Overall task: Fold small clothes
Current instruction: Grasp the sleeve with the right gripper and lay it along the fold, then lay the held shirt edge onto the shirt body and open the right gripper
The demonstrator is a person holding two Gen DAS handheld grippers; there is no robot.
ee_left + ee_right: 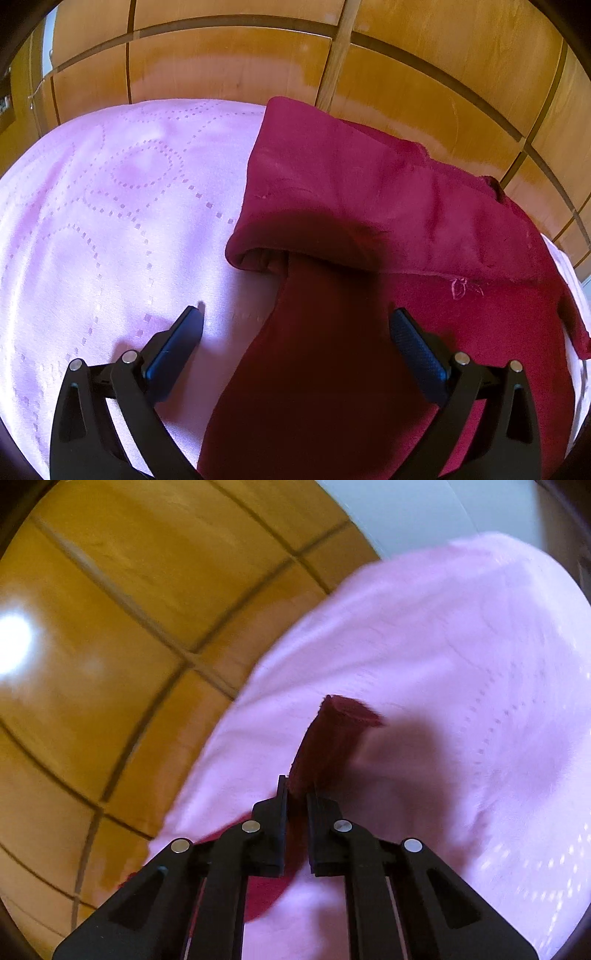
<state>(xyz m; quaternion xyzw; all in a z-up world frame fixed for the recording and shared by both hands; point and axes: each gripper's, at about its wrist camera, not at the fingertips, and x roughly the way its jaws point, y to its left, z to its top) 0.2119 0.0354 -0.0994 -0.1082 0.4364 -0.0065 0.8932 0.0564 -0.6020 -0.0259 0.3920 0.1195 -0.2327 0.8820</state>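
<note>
A dark red garment (369, 206) lies on a pink patterned cloth (92, 221), partly folded over itself, with a long part running toward the camera. My left gripper (295, 317) is open and hovers over that near part, holding nothing. In the right wrist view my right gripper (297, 794) is shut on a strip of the red garment (332, 734) and holds it up above the pink cloth (443, 664). More red fabric shows below the fingers.
The pink cloth covers a raised surface whose edge drops to a wooden tiled floor (221, 55), also in the right wrist view (110, 627). A pale wall (424, 509) stands at the far top right.
</note>
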